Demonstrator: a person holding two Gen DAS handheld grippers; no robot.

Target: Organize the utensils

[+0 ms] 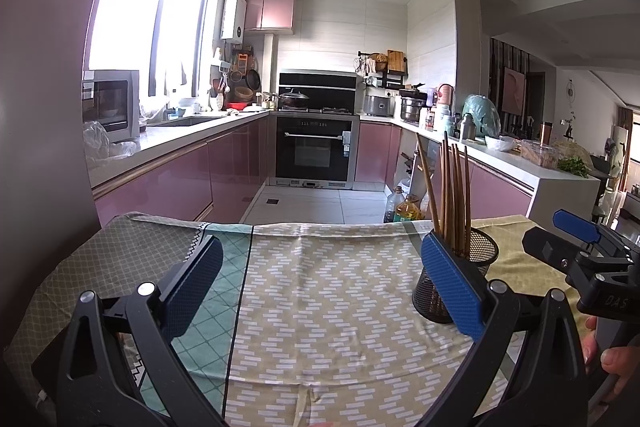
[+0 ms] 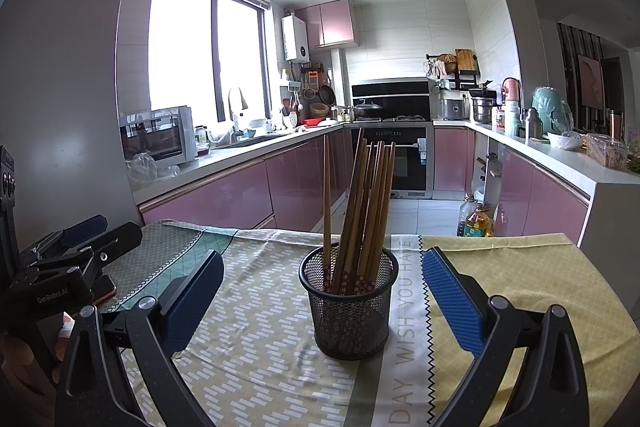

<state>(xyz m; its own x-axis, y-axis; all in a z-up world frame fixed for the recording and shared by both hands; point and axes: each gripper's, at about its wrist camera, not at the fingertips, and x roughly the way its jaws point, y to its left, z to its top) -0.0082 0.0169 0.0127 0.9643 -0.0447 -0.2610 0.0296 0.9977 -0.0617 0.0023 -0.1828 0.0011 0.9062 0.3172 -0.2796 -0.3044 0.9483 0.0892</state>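
A black mesh cup (image 2: 351, 311) stands upright on the patterned tablecloth (image 2: 260, 347) and holds several brown wooden chopsticks (image 2: 366, 211), tips up. My right gripper (image 2: 322, 279) is open and empty, with the cup between and just beyond its blue pads (image 2: 452, 301). In the left wrist view the cup (image 1: 476, 259) sits at the right, partly behind the right pad (image 1: 452, 279), with the chopsticks (image 1: 452, 195) rising from it. My left gripper (image 1: 320, 267) is open and empty over bare cloth (image 1: 320, 307). The right gripper (image 1: 576, 227) shows at that view's right edge.
The table's far edge (image 1: 320, 225) drops to a tiled kitchen floor. Oil bottles (image 2: 476, 217) stand on the floor beyond the edge. Pink cabinets and counters line both sides, with an oven (image 1: 316, 151) at the back. The left gripper (image 2: 64, 259) shows at the right view's left edge.
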